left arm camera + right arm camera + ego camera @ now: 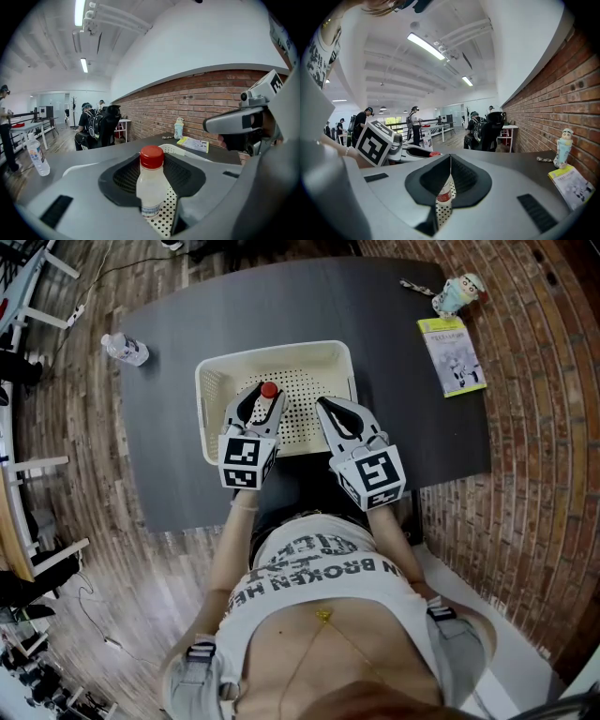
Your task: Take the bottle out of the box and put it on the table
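Note:
A small white bottle with a red cap (269, 390) stands upright in the cream perforated box (208, 390) on the dark table. My left gripper (265, 401) has its jaws round the bottle's body, and in the left gripper view the bottle (151, 185) fills the gap between the pads, which touch its sides. My right gripper (334, 414) hovers beside it over the box's right half, jaws shut with nothing in them; its tips meet in the right gripper view (450, 157). From there the bottle's red cap (434, 153) shows at the left.
A clear water bottle (125, 349) stands at the table's far left. A yellow booklet (451, 355) and a small figurine (457, 293) lie at the far right corner. A brick wall runs along the right; people sit in the background.

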